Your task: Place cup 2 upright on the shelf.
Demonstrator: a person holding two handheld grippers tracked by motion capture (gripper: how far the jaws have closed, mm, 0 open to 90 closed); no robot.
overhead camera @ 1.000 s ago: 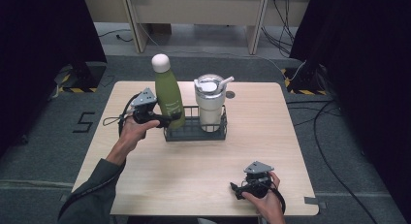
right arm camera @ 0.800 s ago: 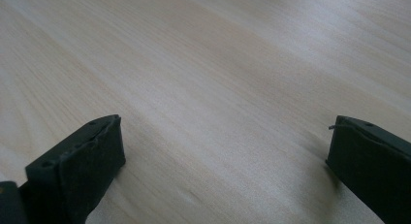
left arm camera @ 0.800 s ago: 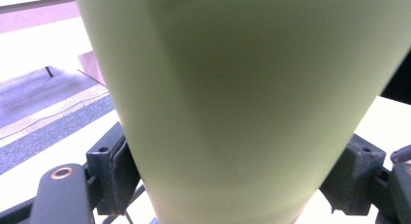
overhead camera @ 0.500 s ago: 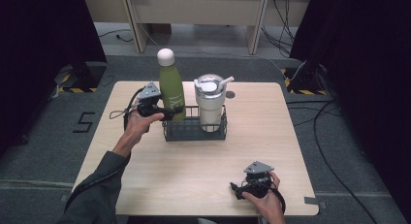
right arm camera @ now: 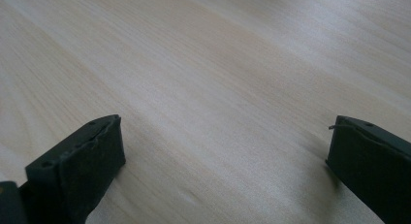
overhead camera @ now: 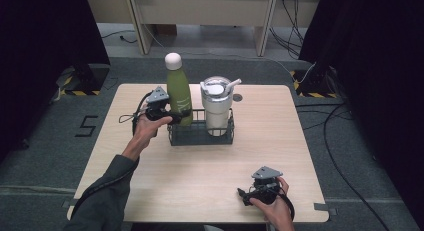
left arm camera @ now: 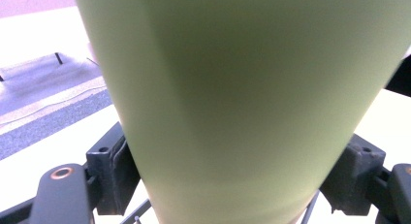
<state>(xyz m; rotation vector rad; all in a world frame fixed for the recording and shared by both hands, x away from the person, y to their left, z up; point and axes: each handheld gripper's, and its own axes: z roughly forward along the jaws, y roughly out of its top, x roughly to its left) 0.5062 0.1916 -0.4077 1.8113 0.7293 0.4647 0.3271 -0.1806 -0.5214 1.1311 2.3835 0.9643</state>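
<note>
A: What's changed at the left of the high view?

B: The left gripper (overhead camera: 167,114), jaws clamped on the green bottle (overhead camera: 178,93), has carried it right and down since a second ago; its base now sits low in the rack (overhead camera: 200,137), left of the tumbler (overhead camera: 217,108). I'd judge it nearly placed.

A: Surfaces?

B: Smooth matte bottle with a pale round cap, thin black wire rack, pale wood-grain counter (overhead camera: 300,141).

A: Lower right?

B: The right gripper (overhead camera: 250,193) rests there, jaws open and empty.

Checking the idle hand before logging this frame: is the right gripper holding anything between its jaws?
No. In the right gripper view the right gripper has its jaws standing wide apart with just bare wooden table between them.
</note>
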